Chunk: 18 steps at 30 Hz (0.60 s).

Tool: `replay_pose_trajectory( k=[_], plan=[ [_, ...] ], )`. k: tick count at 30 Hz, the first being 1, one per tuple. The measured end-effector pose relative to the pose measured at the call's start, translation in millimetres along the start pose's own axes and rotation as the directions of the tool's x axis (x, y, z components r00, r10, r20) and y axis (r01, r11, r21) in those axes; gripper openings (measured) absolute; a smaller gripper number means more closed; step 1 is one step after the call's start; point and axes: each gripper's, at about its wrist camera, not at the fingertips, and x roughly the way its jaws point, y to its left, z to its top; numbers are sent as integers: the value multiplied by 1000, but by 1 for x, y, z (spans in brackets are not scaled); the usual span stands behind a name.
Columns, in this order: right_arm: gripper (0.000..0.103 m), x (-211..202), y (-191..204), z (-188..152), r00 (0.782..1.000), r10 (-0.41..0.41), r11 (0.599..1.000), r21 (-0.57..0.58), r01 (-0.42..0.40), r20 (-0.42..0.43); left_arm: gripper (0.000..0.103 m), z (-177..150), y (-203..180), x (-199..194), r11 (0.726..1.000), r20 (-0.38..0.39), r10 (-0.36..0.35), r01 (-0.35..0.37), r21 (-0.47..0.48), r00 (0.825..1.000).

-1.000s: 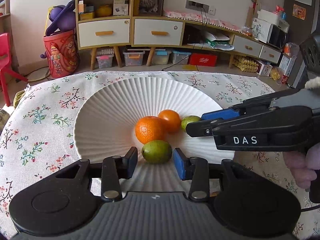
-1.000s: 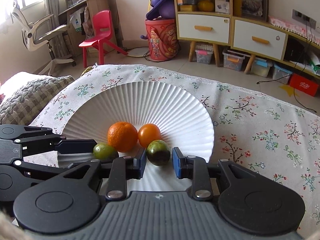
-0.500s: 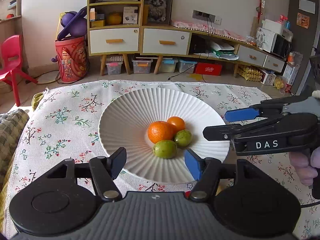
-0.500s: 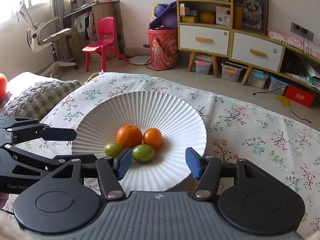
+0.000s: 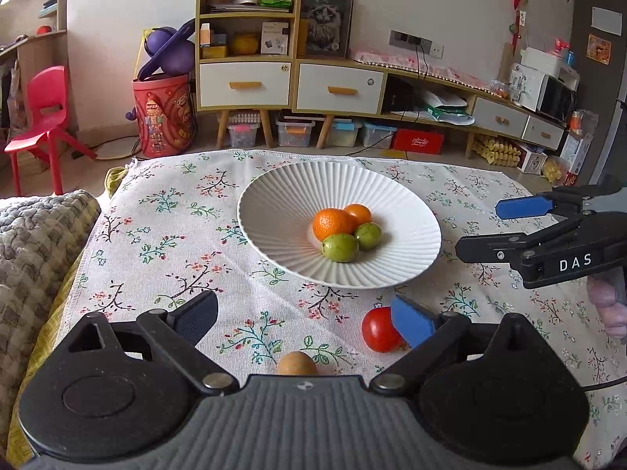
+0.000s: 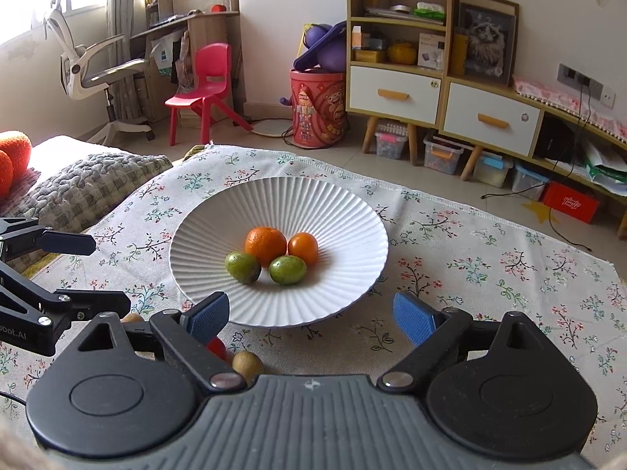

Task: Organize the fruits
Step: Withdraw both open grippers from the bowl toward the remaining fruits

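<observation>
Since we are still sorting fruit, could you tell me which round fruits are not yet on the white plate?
The red fruit and the small brown fruit lie on the floral cloth, off the plate; both oranges and both green fruits sit inside it.

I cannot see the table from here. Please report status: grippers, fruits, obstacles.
Left gripper open, empty. Right gripper open, empty. Four fruits in plate; tomato and brown fruit on cloth. Nothing blocking.
</observation>
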Motion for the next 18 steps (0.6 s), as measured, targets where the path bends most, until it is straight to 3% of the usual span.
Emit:
replay_pose_trajectory(
  k=[7,18],
  plan=[
    [96,-13,10,-18,1000,-14,999,-34,13,-14,92,-23,6,-13,999,-9,23,-23,-26,1000],
    [102,-16,23,-43,999,-11,996,-93,6,-44,92,-49,7,-18,998,-37,58,-58,11,998]
  ],
)
